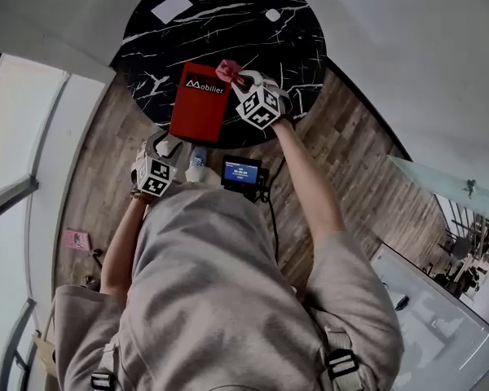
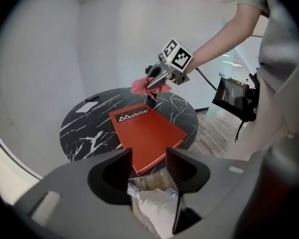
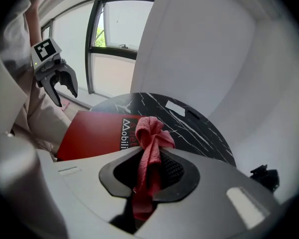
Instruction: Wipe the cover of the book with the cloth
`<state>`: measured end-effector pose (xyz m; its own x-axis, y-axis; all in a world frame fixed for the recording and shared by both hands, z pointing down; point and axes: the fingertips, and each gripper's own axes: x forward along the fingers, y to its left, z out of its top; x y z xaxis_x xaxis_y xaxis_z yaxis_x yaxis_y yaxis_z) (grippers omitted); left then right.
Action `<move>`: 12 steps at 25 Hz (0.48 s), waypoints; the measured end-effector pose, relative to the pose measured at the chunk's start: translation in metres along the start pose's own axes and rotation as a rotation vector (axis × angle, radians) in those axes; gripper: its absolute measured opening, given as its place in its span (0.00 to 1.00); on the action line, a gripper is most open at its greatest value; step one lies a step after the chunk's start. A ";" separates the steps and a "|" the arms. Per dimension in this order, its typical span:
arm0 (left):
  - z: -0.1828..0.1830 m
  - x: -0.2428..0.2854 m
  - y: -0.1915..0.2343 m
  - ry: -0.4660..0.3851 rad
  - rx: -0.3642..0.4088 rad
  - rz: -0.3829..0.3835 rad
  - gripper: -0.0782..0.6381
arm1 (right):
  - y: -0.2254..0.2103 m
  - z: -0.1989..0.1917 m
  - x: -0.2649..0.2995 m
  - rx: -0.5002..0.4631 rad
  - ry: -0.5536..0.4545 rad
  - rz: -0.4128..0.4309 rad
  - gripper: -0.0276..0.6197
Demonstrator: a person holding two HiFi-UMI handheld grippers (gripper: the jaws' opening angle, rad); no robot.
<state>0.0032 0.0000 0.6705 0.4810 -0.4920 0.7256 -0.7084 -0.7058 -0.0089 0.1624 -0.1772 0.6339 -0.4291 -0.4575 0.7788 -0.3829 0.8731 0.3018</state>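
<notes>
Head view: red book (image 1: 200,102) lies toward 7 o'clock on the marble table (image 1: 228,15), w/ the right gripper (image 1: 246,81) at its 1 o'clock corner. Left gripper view: left gripper (image 2: 148,166) spread wide, empty, book just ahead. Right gripper view: jaws clamped on pink cloth (image 3: 149,133). Imo pin the near edge w/ left, then drag the cloth flat across the cover.

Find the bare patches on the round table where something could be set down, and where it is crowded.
Bare table lies left of the red book, nearer than the white card, and at the far side between card and small white piece. Crowded: the book's far right corner, where the right tongs hold the cloth.
</notes>
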 end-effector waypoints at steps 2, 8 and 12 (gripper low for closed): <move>-0.010 0.007 0.001 0.031 0.006 0.004 0.39 | 0.004 -0.007 0.017 -0.016 0.035 0.024 0.17; -0.026 0.024 0.013 0.068 -0.034 0.021 0.39 | 0.003 -0.021 0.055 -0.007 0.106 0.055 0.16; -0.031 0.035 0.012 0.097 -0.022 -0.007 0.39 | 0.004 -0.026 0.068 0.003 0.149 0.078 0.16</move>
<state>-0.0048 -0.0098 0.7174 0.4344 -0.4351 0.7887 -0.7171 -0.6968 0.0105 0.1535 -0.2002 0.7022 -0.3318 -0.3580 0.8728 -0.3559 0.9043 0.2357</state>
